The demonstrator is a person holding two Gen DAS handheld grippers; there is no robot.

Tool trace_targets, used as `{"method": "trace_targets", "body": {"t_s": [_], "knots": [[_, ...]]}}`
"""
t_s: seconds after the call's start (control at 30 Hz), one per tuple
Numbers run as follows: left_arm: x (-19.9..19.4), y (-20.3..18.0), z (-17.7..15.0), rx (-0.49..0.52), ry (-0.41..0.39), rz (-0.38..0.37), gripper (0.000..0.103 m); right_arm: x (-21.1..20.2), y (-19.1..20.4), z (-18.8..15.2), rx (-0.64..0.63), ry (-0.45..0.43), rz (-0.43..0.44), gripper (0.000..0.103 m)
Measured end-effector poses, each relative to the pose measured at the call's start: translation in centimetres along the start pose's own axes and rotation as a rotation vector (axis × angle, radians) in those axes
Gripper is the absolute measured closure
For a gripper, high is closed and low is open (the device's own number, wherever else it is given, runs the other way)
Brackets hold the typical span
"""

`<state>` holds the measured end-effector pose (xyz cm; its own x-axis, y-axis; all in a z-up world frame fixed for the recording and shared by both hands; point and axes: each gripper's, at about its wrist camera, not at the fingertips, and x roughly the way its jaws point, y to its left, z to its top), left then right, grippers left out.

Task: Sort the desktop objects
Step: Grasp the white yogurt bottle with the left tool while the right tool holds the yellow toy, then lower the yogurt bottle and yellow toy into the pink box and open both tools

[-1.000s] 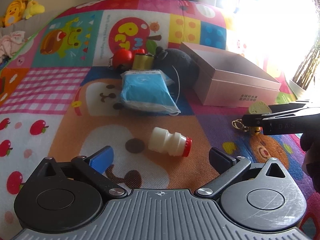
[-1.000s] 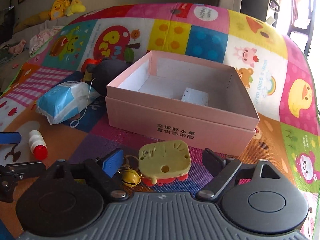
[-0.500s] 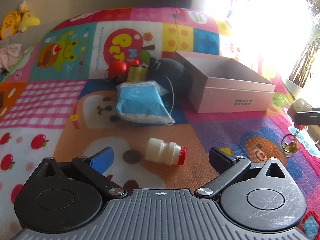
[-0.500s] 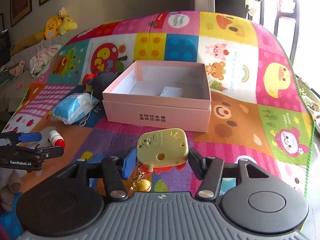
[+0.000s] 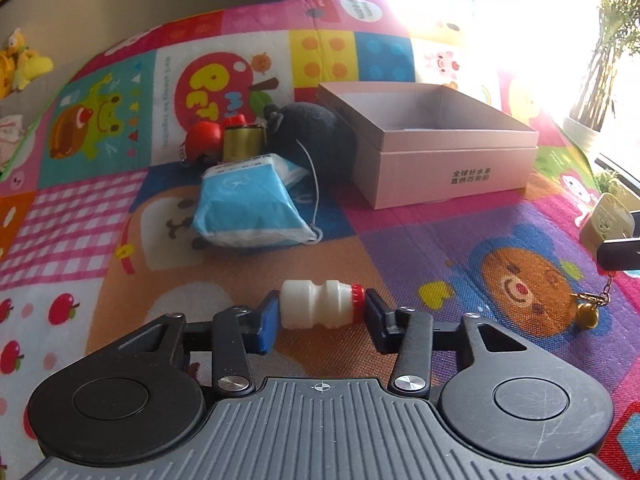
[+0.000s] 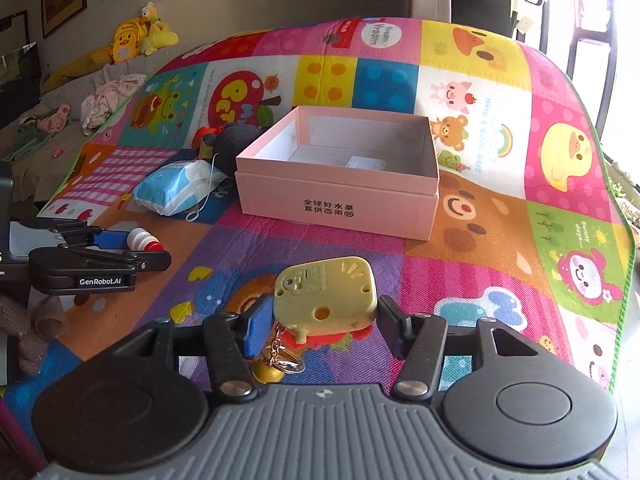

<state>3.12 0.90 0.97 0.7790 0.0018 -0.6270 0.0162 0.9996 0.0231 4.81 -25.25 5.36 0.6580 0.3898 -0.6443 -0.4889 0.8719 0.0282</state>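
Observation:
My left gripper [image 5: 320,316] is shut on a small white bottle with a red cap [image 5: 318,307], held sideways above the colourful play mat [image 5: 440,248]. It also shows in the right wrist view [image 6: 142,240]. My right gripper [image 6: 320,316] is shut on a yellow keychain toy [image 6: 326,294], with a chain and gold bell [image 6: 266,370] hanging below; the toy shows at the right edge of the left wrist view [image 5: 606,218]. An open pink box [image 6: 340,200] stands ahead on the mat, with a small white item [image 6: 366,163] inside.
Left of the box lie a blue tissue pack [image 5: 248,208], a black plush [image 5: 316,136], a red ball toy [image 5: 202,140] and a gold can [image 5: 242,142]. Plush toys [image 6: 132,40] and clothes [image 6: 108,98] lie on the sofa behind. Bright window at right.
My left gripper closed on the white bottle and lifted it off the mat. My right gripper rose higher and drew back from the box with the yellow toy.

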Motion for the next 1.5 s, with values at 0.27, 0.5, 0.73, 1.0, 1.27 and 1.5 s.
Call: {"method": "trace_targets", "body": {"t_s": [0.27,0.5,0.73,1.0,1.27,1.5], "knots": [[-2.3,-2.1,-1.0,0.082,-0.006,-0.048,0.055,-0.7,0.5,-0.6,0.000,0.012,0.030,0.047],[-6.2,-3.4,0.8,0.089,-0.101,-0.111,0.055,-3.3,0.3,0.8,0.002,-0.066,0.027,0.047],[-7.3,-4.3,6.0,0.147,-0.243,-0.088,0.055,-6.7,-0.8,3.8,0.023,-0.241,0.004,0.047],[-3.3,-4.7,12.3,0.100,-0.260,-0.145,0.055,-7.2,-1.4,3.9,0.018,-0.269,0.040,0.047],[2.9,-6.7,14.3,0.117,-0.236,-0.127,0.030,-4.8,-2.8,3.3,0.075,-0.204,0.012,0.047],[1.4,-3.3,8.8,0.089,-0.186,-0.111,0.001,-3.4,-3.5,3.8,0.075,-0.190,-0.021,0.047]]}}
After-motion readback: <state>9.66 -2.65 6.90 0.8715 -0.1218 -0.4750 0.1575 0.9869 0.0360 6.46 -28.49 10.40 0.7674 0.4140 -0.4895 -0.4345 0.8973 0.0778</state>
